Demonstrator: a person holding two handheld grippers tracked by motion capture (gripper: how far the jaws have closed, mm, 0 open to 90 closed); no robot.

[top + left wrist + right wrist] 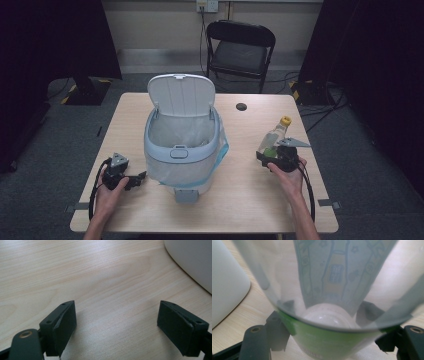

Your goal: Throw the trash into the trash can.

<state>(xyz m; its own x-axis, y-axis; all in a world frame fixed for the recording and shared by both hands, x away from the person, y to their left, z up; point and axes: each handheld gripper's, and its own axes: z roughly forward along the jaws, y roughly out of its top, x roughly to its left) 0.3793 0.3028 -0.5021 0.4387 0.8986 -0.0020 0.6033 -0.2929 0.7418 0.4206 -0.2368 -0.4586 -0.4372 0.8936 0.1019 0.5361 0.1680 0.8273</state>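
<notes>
Right gripper (272,156): jaws clamped on the lower body of a clear plastic bottle (274,137) with a yellow cap; the bottle rises tilted from between them. Left gripper (117,325): jaws wide apart over bare table (75,270), beside the open-lidded white bin (182,135).

I count one bin (182,145), one bottle (274,139), one chair (241,47), and my two grippers, left (131,181) and right (266,156).
</notes>
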